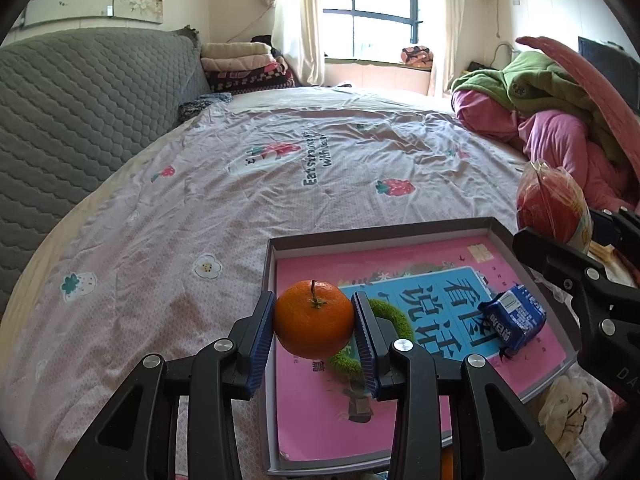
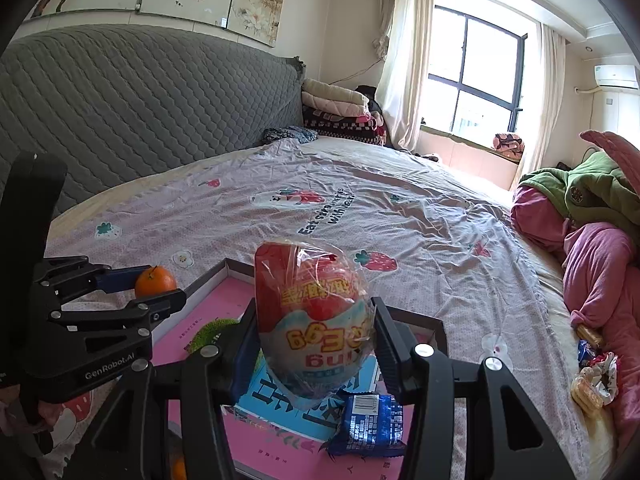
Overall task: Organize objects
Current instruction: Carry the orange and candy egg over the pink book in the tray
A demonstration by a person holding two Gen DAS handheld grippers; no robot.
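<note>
Above tray [image 1: 498, 227] near edge | left gripper [image 1: 315, 322] clamps orange [image 1: 314, 319] | right gripper [image 2: 316, 344] clamps upright snack bag [image 2: 314, 320], over tray centre

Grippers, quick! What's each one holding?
Left gripper: closed on the orange.
Right gripper: closed on the wrapped toy egg.

The bedsheet [image 1: 320, 152] is showing dark lettering at its middle that begins "Eat", the rest blurring out. The left gripper [image 2: 160, 286] is bearing "GenRobot.AI" on its body. Large white Chinese characters are running across the blue panel of the pink book [image 1: 320, 412], too distorted to read.
</note>
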